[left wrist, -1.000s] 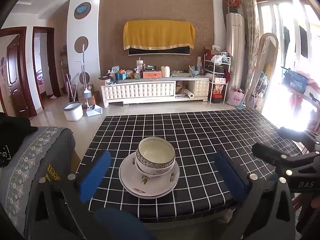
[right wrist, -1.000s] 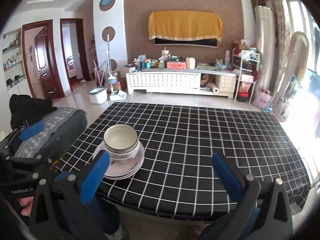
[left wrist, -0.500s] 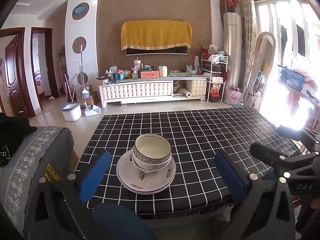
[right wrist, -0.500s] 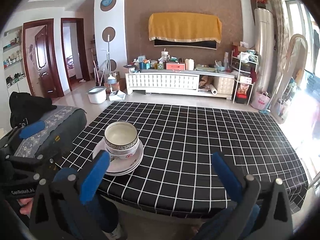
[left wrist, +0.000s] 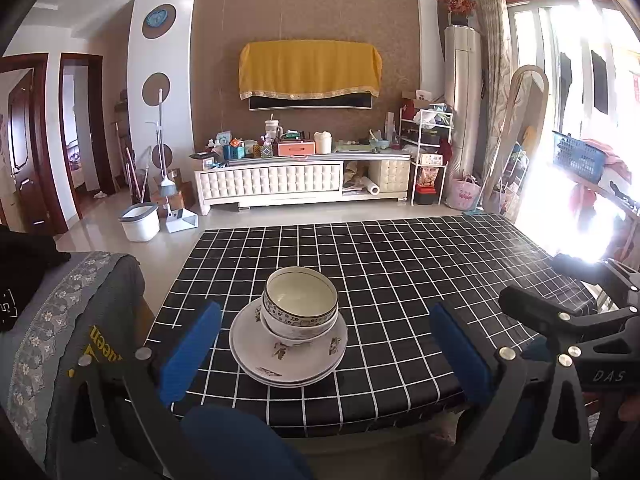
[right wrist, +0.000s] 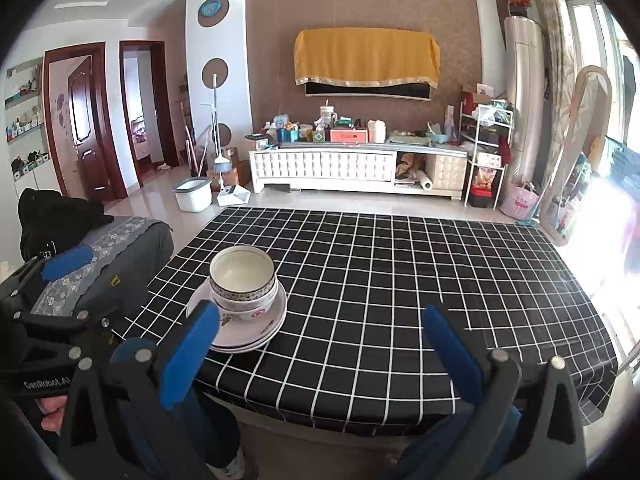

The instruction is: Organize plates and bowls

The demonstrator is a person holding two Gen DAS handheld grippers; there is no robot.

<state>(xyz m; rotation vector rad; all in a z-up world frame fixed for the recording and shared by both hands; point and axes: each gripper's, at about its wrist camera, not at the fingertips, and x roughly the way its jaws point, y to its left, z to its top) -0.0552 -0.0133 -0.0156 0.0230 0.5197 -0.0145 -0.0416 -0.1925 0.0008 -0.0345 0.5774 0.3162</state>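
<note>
Both claws stand wide and hold nothing: left gripper [left wrist: 324,344], right gripper [right wrist: 320,340]. Two nested bowls [left wrist: 300,306] sit on stacked plates [left wrist: 288,354] between the left fingers, near the checkered table's [left wrist: 400,264] front edge; bare cloth stretches beyond.

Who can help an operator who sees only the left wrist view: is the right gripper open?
Observer: Yes. The right gripper is open, with nothing between its fingers.
Operator: Is the stack lined up with it?
Observer: No. The bowls and plates sit off toward its left finger.
Operator: Any marking on that side?
Observer: A red mark shows low on the bowls' side.
</note>
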